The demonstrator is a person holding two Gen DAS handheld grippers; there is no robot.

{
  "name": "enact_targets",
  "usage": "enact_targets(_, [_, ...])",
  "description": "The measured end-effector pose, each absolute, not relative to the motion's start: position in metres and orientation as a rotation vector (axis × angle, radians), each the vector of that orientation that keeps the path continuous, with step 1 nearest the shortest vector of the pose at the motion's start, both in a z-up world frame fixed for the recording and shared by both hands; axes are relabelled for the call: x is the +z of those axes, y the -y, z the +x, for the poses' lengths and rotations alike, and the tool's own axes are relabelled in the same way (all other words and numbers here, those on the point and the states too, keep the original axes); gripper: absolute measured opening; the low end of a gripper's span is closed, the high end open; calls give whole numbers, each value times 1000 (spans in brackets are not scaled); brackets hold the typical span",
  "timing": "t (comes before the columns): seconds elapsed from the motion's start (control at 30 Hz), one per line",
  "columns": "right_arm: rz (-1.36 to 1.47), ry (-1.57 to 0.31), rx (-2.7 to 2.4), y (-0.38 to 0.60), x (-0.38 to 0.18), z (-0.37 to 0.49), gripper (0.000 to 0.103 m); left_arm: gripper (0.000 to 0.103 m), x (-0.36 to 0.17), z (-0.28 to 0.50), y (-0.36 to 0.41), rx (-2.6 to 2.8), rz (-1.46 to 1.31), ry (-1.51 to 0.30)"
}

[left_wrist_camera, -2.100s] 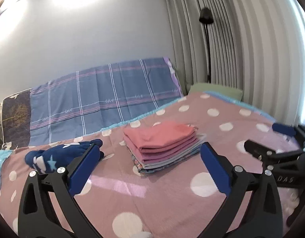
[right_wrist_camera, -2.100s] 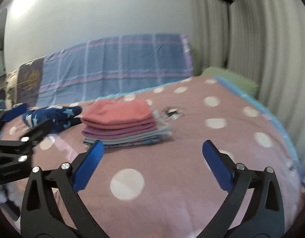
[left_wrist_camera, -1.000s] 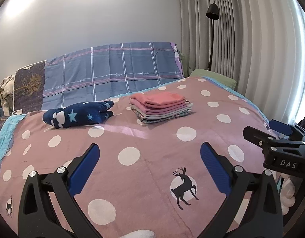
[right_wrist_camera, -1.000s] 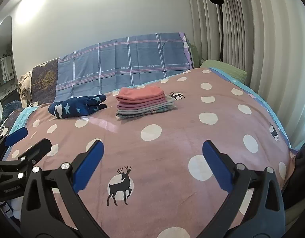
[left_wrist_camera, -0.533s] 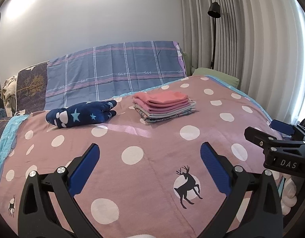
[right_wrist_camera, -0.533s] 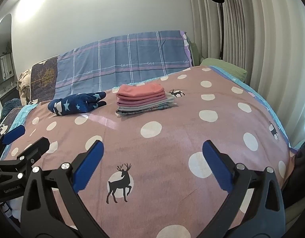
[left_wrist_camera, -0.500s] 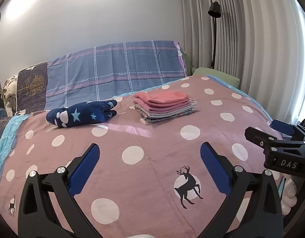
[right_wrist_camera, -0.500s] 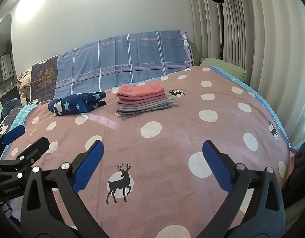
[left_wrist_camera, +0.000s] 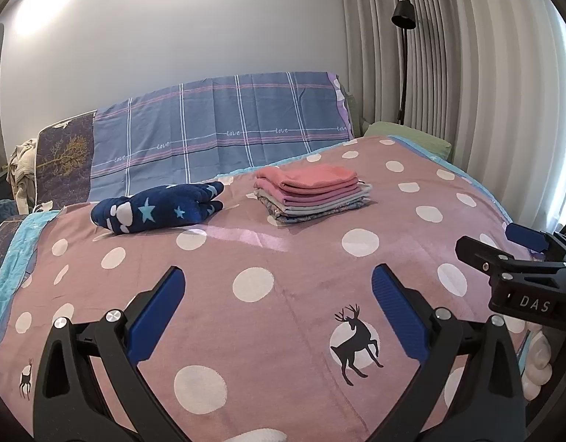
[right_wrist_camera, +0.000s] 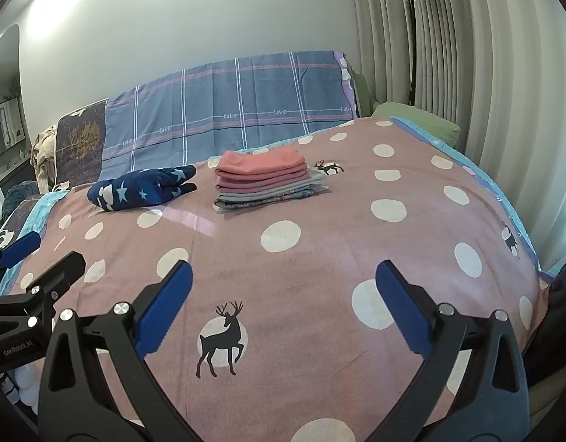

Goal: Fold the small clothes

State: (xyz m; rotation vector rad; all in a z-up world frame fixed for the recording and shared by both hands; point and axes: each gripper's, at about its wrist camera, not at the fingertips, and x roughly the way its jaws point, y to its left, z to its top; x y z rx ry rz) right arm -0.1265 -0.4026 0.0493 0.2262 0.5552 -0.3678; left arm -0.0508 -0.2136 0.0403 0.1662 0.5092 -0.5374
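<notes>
A neat stack of folded small clothes, pink pieces on top and grey and patterned ones below, lies far back on the pink polka-dot blanket. To its left rests a dark blue garment with stars, bunched up. My left gripper hangs open and empty over the near part of the bed, well short of both. My right gripper is likewise open with nothing between its blue pads. Each gripper shows at the edge of the other's view.
A blue plaid cloth covers the headboard end. A green pillow lies at the far right by grey curtains and a black floor lamp. Bunched beige cloth sits far left. Deer prints mark the near blanket.
Both grippers have pulled back from the folded stack toward the foot of the bed, so stack and blue garment look much farther away. Over the last half second almost nothing moves.
</notes>
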Motion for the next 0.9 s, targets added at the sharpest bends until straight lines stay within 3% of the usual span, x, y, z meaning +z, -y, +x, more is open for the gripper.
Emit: enact_targets(0.9, [207, -594, -346, 392, 38, -109, 101, 102, 28, -38, 201, -500, 160, -539])
